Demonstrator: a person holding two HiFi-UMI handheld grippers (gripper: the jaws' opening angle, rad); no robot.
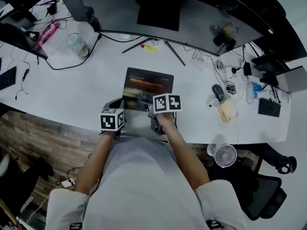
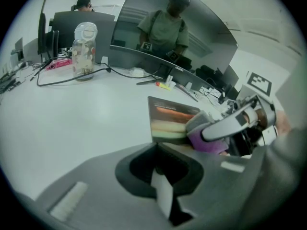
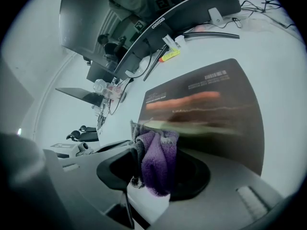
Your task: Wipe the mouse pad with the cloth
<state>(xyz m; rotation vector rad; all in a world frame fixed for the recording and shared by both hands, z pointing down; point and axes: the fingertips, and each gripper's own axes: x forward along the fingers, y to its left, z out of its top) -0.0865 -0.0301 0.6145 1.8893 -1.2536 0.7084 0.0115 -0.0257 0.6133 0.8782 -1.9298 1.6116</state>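
Right claw [image 3: 149, 183] grips purple cloth [image 3: 157, 163] at mouse pad [image 3: 211, 114] | left claw [image 2: 165, 188] closed | monitor [image 3: 192, 6]: "coocaa"

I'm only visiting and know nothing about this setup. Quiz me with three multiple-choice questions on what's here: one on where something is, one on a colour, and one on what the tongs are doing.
1. Where is the mouse pad?
A flat on the white desk, before the curved monitor
B propped upright against that monitor
C folded in half

2. What colour is the cloth mostly?
A yellow
B purple
C green

3. What state are the right tongs in?
A open and empty
B shut with nothing in them
C shut on the cloth

Answers:
1 A, the head view shows it lying flat on the desk.
2 B, purple pile with some grey.
3 C, the cloth is bunched between them.
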